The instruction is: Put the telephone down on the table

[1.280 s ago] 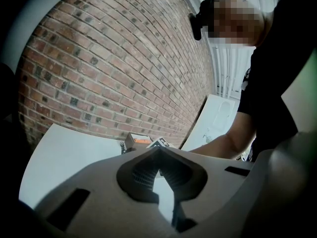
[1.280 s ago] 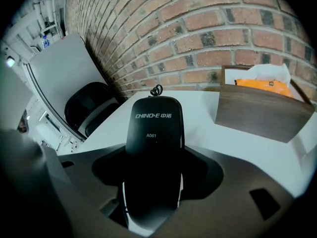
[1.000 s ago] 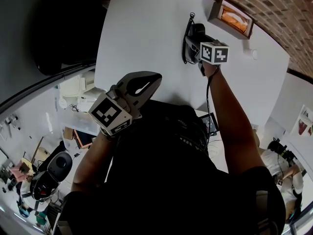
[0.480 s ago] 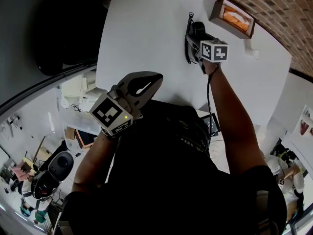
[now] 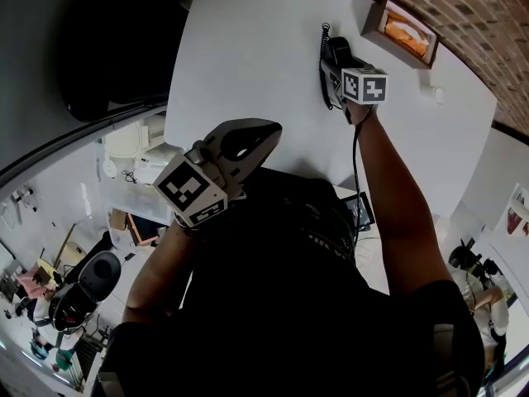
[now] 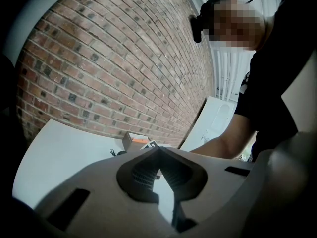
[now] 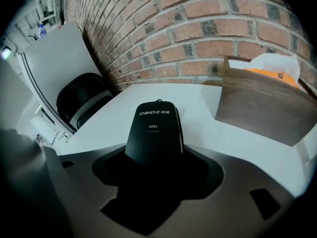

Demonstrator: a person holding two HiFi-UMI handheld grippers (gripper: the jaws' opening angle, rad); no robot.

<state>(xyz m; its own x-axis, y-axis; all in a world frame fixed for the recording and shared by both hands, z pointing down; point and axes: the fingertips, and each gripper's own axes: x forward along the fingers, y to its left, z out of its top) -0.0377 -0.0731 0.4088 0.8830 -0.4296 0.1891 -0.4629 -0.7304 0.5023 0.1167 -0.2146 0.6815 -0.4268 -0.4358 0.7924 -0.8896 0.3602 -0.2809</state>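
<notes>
- Right gripper (image 7: 154, 158) is clamped on the black telephone (image 7: 153, 128). The handset sits right in the notch between the two jaws, and its rounded end pokes out past them toward the brick wall (image 7: 208, 29).
- You can read "CHINO-E" and "A061" on the face of the handset that's turned toward the gripper's camera.
- In the head view the telephone is over the far part of the white table (image 5: 248, 56), on the right-hand side. It sticks out from the front of the gripper, just ahead of its marker cube (image 5: 364, 85).
- A dark cord (image 5: 323, 69) runs alongside the phone on its left edge.
- Honestly can't tell if the phone is touching the tabletop or sitting just above it. It looks low in the right gripper view, but no contact line shows.
- A wooden box (image 7: 262, 108) with something orange and white in it stands near the phone, to its right and closer to the wall. The two are apart, with bare table between them.
- A black chair (image 7: 81, 103) is off the table's left end.
- Left gripper (image 6: 158, 155) has its jaws together at the tips with nothing in them.
- It's held in close to the person's body at the near table edge, well apart from the phone. Its own marker cube (image 5: 192, 193) is facing the head camera.
- The person's right arm (image 5: 388, 197) is stretched out across the table to the right gripper.
</notes>
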